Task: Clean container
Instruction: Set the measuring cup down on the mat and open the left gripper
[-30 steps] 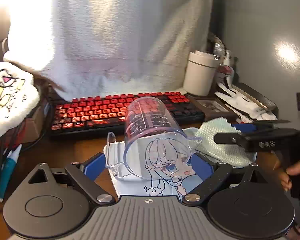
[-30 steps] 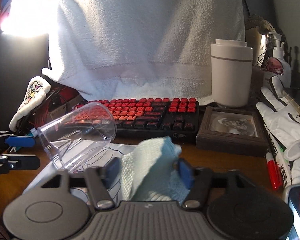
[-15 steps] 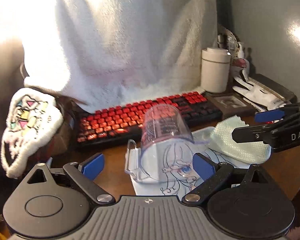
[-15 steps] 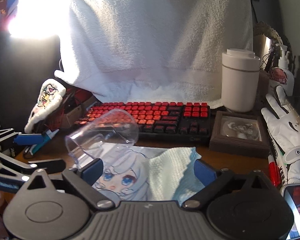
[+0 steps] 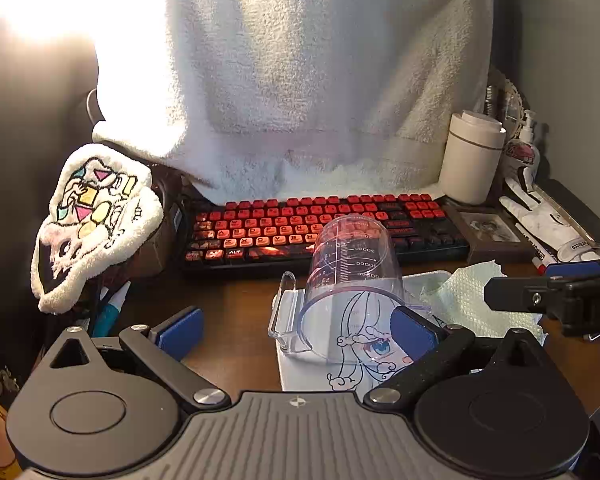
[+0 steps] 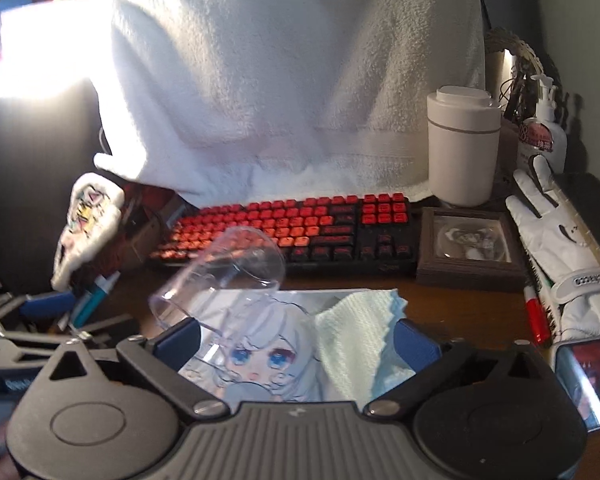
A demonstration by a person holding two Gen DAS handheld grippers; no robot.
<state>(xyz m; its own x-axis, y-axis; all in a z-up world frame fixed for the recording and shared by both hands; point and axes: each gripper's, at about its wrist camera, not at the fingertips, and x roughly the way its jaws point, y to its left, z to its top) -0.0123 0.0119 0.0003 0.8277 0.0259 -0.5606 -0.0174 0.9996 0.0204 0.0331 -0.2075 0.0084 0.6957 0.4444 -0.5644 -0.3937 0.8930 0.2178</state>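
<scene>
The brown wooden desk is carrying a red-and-black keyboard at the back, with a large white towel hanging down behind it and a cream lidded canister, a framed picture and a white glove crowding the right edge. The clear measuring cup is lying tipped on its side on an illustrated mat, with a pale green cloth spreading out just beside it. The left gripper is standing wide open around the cup's mouth with nothing held, and the right gripper is likewise standing wide open, gripping nothing, over the mat and cloth.
</scene>
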